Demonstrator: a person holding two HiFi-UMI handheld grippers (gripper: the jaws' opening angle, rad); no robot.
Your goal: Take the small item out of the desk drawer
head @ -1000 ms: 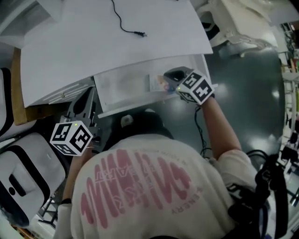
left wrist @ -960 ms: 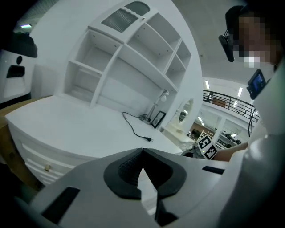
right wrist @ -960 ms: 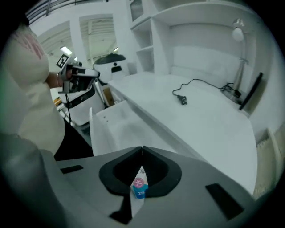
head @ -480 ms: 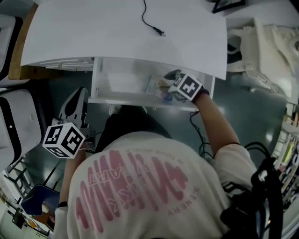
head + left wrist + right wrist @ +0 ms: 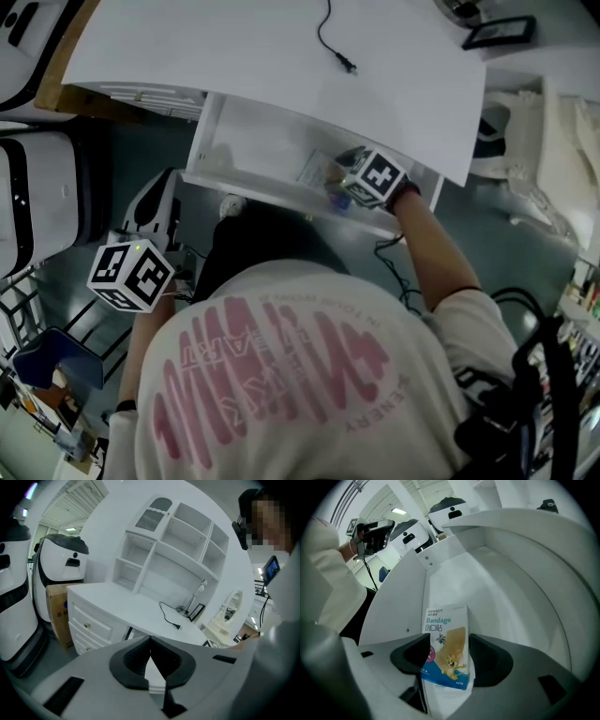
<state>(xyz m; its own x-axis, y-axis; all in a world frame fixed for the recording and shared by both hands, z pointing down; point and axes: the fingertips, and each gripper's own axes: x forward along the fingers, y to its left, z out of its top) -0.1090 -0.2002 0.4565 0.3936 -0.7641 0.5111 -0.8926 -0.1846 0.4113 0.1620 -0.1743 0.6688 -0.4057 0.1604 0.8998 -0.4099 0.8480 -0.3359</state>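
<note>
The white desk drawer (image 5: 246, 148) stands pulled out under the desk top. In it lies a small Bandage box (image 5: 445, 641), blue and tan with a cartoon print, seen as a pale packet (image 5: 314, 169) in the head view. My right gripper (image 5: 449, 645) reaches into the drawer, and its jaws are opening, one on each side of the box. Its marker cube (image 5: 376, 178) shows at the drawer's right end. My left gripper (image 5: 150, 641) is shut with nothing in it, held low at the left beside the person's body, away from the drawer.
The white desk top (image 5: 262, 56) carries a black cable with a plug (image 5: 339, 56). A white and black machine (image 5: 37, 187) stands at the left. The left gripper view shows a white shelf unit (image 5: 173, 541), side drawers (image 5: 89, 625) and a cardboard box (image 5: 56, 613).
The head view has swung, so the desk and drawer now sit tilted the other way. The right gripper stays in the drawer at the box. The left gripper stays low at the left.
</note>
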